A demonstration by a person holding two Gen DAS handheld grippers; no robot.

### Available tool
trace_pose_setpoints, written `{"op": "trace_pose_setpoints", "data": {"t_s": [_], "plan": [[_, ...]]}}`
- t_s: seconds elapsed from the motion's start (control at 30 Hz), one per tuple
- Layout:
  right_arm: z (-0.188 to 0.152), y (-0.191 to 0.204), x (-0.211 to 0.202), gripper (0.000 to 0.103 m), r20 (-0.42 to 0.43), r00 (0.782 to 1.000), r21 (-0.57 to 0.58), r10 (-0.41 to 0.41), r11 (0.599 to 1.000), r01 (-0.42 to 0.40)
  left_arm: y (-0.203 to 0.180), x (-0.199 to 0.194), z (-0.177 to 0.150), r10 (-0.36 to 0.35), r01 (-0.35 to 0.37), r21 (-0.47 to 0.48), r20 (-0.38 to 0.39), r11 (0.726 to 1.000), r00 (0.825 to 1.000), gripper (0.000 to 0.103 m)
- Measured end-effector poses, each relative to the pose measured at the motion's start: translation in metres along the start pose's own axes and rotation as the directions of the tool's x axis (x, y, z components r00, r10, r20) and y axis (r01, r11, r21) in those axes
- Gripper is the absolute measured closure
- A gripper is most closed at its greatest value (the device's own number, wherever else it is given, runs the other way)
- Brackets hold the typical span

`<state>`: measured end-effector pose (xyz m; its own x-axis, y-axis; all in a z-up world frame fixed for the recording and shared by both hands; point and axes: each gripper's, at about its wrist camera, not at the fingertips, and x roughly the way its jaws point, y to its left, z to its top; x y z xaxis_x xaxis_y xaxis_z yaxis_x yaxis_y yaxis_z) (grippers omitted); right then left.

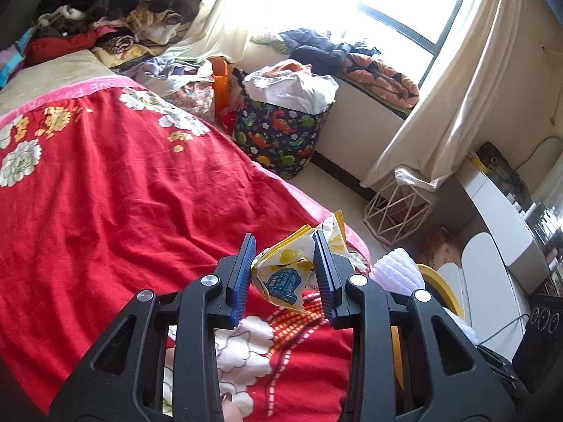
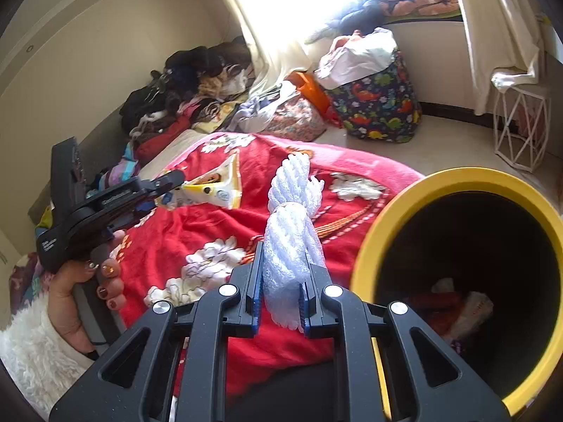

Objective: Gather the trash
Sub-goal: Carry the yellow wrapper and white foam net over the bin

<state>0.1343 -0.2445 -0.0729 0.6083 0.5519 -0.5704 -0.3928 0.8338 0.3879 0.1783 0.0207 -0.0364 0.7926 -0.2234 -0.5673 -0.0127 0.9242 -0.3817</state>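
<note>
The left gripper (image 1: 283, 270) is pinching a crumpled yellow-and-white snack wrapper (image 1: 281, 274) between its blue fingers (image 1: 242, 274), holding it in the air above the red floral blanket (image 1: 116, 183) on the bed. The wrapper is looking thin, light and crinkly, a slick film that is buckling inward under the squeeze; it is likely needing only a gentle grip, best taken across its bunched middle, where the folds are giving the pads something to bite. Its torn top is sticking out past the fingertips and its printed lower end is hanging below them, so the hold is sitting roughly mid-body.

The right gripper (image 2: 281, 281) is clamping a twisted wad of white foam netting (image 2: 292, 232), its fingers closed tight on the lower part. The netting is looking soft, springy and nearly weightless, compressing easily, so it is probably going to spring back and cling a little on release. Most of it is rising ahead of the fingertips, with a frayed end poking out behind them.

Just to the right of this gripper, the yellow-rimmed bin (image 2: 397, 207) is standing with its mouth open; something red and pale is lying inside, though it is too dim to identify.
</note>
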Motion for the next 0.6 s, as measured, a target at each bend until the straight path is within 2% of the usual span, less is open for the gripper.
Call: {"op": "trace_pose_setpoints", "data": {"t_s": [0.6], "plan": [[-0.004, -0.051, -0.043, 0.087, 0.078, 0.989, 0.113, -0.123, 0.987, 0.114, -0.058, -0.001, -0.015, -0.096, 0.099, 0.096, -0.036, 0.990, 0.995, 0.077]]}}
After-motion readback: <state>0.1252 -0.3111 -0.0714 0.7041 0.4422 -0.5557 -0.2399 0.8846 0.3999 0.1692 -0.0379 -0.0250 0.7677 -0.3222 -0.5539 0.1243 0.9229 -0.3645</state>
